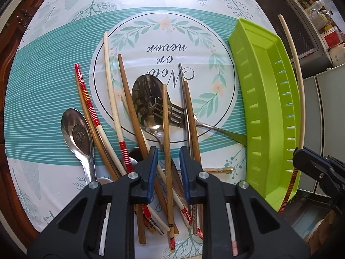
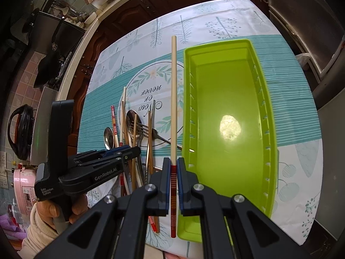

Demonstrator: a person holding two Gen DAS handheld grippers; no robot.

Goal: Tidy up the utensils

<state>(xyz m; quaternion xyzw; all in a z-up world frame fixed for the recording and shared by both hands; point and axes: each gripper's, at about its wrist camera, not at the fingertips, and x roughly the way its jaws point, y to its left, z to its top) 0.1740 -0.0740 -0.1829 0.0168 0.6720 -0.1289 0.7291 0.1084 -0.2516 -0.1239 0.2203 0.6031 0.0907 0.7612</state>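
Observation:
A pile of chopsticks, spoons and a fork lies on the tablecloth. My left gripper is open just above the pile, with a brown wooden chopstick between its fingers. It also shows in the right wrist view. My right gripper is shut on a cream chopstick with a red striped end. It holds the chopstick in the air beside the left rim of the green tray. The held chopstick also shows in the left wrist view past the tray. The tray is empty.
A large spoon and a small spoon lie in the pile. The table has a teal and white printed cloth. A kitchen counter with pans is at the far left, and appliances stand at the right.

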